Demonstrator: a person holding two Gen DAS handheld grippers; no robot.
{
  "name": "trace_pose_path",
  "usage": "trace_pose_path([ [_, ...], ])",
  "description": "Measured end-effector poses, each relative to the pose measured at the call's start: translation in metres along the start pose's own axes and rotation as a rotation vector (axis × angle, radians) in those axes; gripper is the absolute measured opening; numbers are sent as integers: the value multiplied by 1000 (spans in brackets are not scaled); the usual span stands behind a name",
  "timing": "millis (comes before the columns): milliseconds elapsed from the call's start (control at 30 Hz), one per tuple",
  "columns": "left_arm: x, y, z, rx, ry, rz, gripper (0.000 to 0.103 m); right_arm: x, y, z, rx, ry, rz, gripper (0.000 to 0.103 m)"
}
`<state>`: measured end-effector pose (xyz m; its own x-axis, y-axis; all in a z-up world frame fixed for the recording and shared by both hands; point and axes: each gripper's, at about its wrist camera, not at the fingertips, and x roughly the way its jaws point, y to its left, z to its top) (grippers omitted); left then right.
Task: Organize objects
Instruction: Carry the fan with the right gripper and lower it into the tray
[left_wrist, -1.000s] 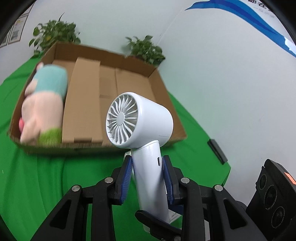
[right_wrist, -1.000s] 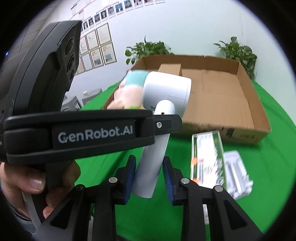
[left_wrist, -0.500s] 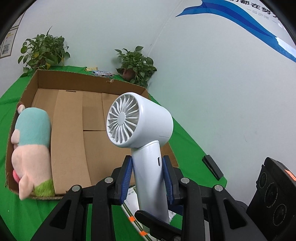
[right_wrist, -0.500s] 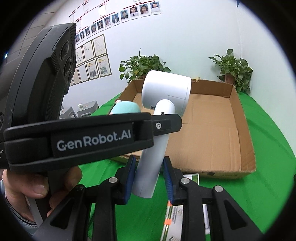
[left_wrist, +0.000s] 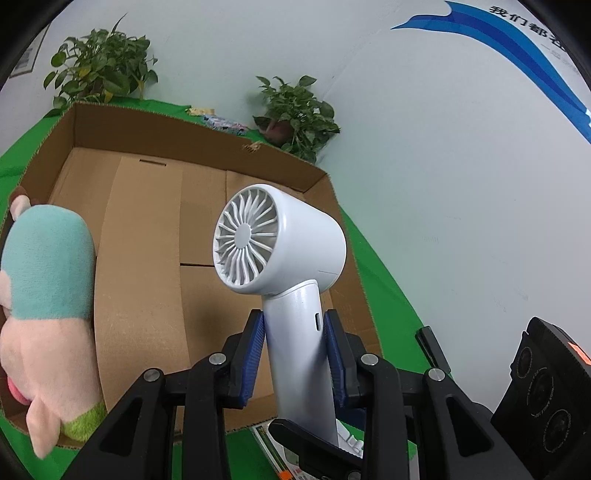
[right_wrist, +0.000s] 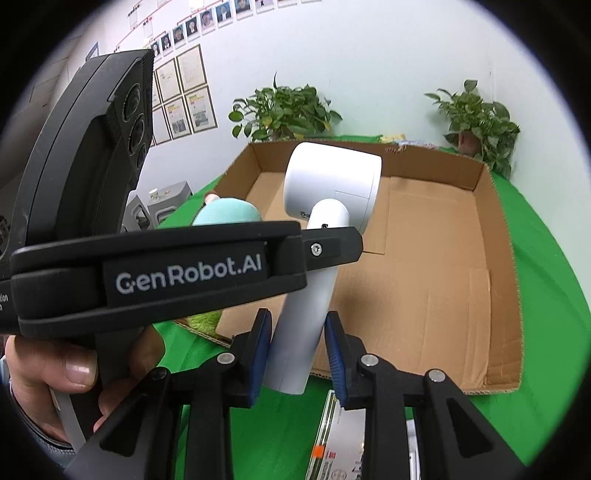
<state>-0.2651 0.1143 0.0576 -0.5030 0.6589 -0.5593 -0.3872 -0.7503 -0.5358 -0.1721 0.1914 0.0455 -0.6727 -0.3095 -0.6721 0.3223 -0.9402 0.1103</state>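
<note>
We hold a white handheld fan (left_wrist: 284, 258) upright over an open cardboard box (left_wrist: 147, 229) on a green-covered counter (left_wrist: 384, 266). The left wrist view shows the fan's ribbed grille, and the left gripper (left_wrist: 295, 354) has its blue-padded jaws clamped on both sides of the handle. A plush toy (left_wrist: 44, 306) in teal and pink lies against the box's left wall. The right wrist view shows the smooth back of the fan head instead, and the hand (right_wrist: 70, 373) gripping the left tool's black body. There the right gripper (right_wrist: 297, 354) has its jaws apart, flanking the handle's lower end; only the left pad appears to touch it. A printed packet (right_wrist: 332, 446) lies on the counter below.
</note>
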Motion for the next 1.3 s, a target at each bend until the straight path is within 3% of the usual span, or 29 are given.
trace_pose_path([
  [633,79,52,4,-57,132,94,28,65,-45,-2,127,126,54,28],
  [967,87,59,-5,-30,182,194,28,83,-53,-12,175,170,90,26],
  [1300,89,59,-10,-29,234,198,29,90,-57,-29,224,211,78,24],
])
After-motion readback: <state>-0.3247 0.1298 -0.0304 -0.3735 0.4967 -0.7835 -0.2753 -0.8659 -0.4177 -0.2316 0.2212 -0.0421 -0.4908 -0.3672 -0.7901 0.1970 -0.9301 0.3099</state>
